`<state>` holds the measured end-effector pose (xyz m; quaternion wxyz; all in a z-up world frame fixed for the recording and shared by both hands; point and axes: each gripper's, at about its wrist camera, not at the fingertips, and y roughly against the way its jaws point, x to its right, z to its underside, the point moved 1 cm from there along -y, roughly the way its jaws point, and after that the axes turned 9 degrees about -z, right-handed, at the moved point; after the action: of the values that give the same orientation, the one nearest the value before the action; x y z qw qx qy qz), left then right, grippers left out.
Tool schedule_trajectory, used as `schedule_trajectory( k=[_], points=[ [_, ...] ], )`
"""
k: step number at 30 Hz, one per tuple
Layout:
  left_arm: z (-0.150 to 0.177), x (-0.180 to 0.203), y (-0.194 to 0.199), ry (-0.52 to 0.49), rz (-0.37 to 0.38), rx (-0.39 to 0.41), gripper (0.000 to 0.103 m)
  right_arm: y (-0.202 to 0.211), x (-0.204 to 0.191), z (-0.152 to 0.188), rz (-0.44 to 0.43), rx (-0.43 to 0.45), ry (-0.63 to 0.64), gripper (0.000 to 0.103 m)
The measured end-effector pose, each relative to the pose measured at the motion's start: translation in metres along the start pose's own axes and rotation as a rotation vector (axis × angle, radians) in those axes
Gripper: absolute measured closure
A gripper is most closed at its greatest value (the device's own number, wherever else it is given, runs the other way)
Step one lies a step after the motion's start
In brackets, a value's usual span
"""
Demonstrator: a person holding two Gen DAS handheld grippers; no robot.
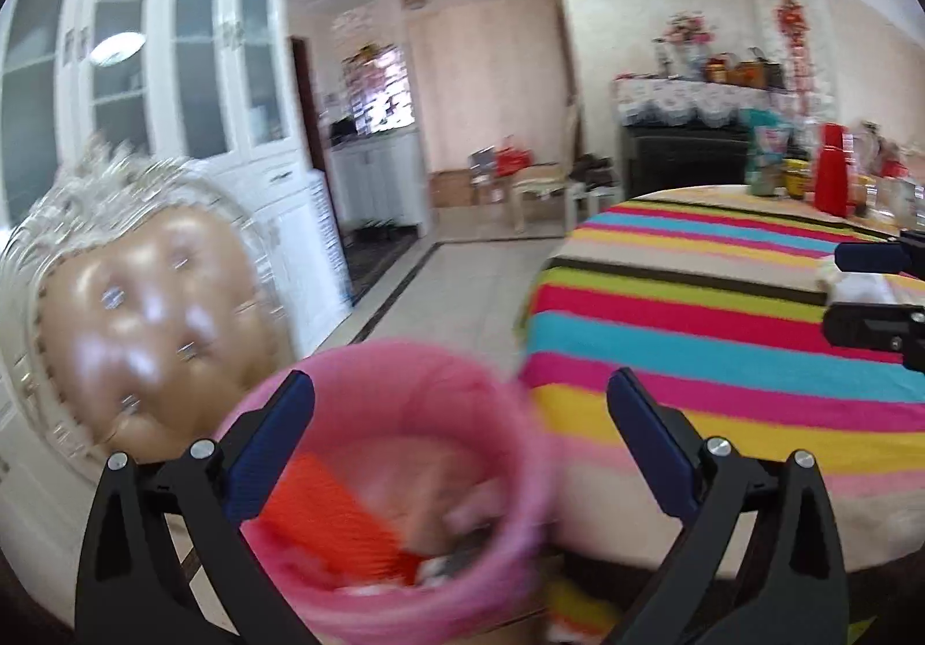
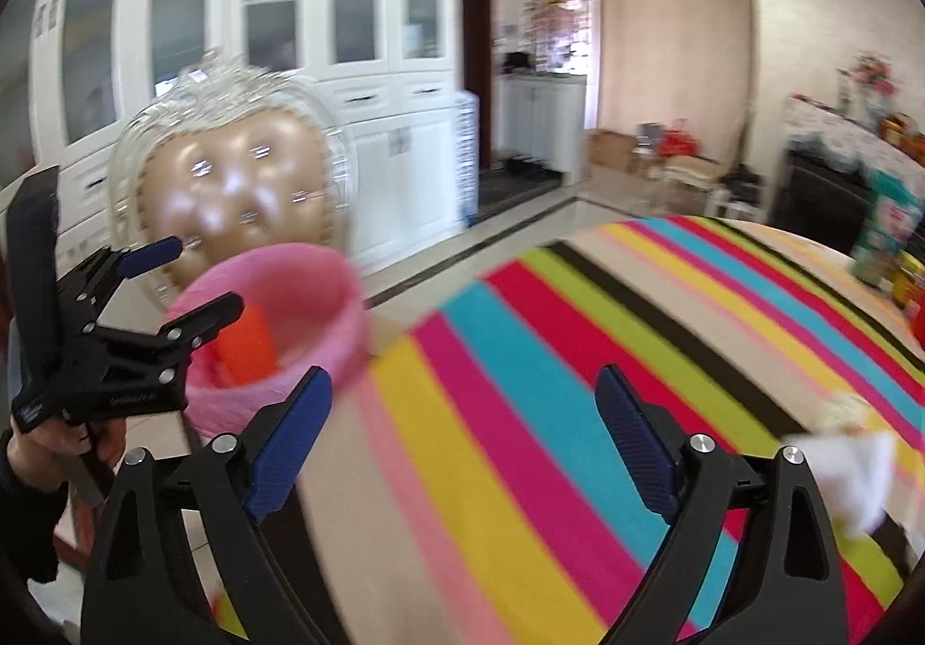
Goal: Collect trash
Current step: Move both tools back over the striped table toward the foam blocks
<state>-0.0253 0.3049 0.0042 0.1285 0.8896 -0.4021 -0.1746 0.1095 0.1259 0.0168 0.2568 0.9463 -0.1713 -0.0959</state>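
**Both grippers open above the bin and the striped table**

The left gripper (image 1: 459,405) stands with its blue-padded fingers (image 1: 272,448) spread wide and nothing pressed between them. Seen from its own camera, the round bin lined with a pink plastic bag (image 1: 404,477) sits below and between the two fingers, its rim reaching almost from one pad to the other. Inside lies a flat orange-red piece of trash (image 1: 335,518) among other scraps too blurred to name.

The right gripper (image 2: 462,411) is likewise spread wide with empty pads (image 2: 633,437), hanging over the round table covered in a bright multicoloured striped cloth (image 2: 520,356). A crumpled white piece of paper or tissue (image 2: 850,477), as far as the blur allows, lies on the cloth to the right of the right-hand finger, outside the jaws.

In the right wrist view the left gripper (image 2: 193,278) shows at the left edge, held by a hand (image 2: 34,454), at the near rim of the pink bin (image 2: 277,321), which stands just beside the table edge. Behind the bin is a chair with a tan tufted leather back in an ornate silver frame (image 1: 144,310), and beyond it tall white glass-door cabinets (image 1: 173,67). At the table's far side stand a red flask (image 1: 832,171) and other containers.
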Motion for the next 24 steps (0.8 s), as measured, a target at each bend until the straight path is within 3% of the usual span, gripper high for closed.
schedule_trajectory(
  k=[9, 16, 19, 24],
  points=[
    [-0.033, 0.162, 0.033, -0.072, 0.271, 0.046, 0.005, 0.101, 0.107, 0.059, 0.267, 0.033, -0.148, 0.012],
    [-0.046, 0.284, 0.05, -0.075, 0.462, -0.005, 0.005, 0.178, 0.199, 0.109, 0.443, 0.058, -0.314, 0.012],
    [-0.05, 0.324, 0.056, -0.079, 0.511, -0.016, 0.005, 0.204, 0.231, 0.128, 0.501, 0.069, -0.379, 0.012],
    [-0.058, 0.377, 0.058, -0.085, 0.527, -0.023, 0.005, 0.229, 0.277, 0.156, 0.582, 0.074, -0.465, 0.012]
  ],
)
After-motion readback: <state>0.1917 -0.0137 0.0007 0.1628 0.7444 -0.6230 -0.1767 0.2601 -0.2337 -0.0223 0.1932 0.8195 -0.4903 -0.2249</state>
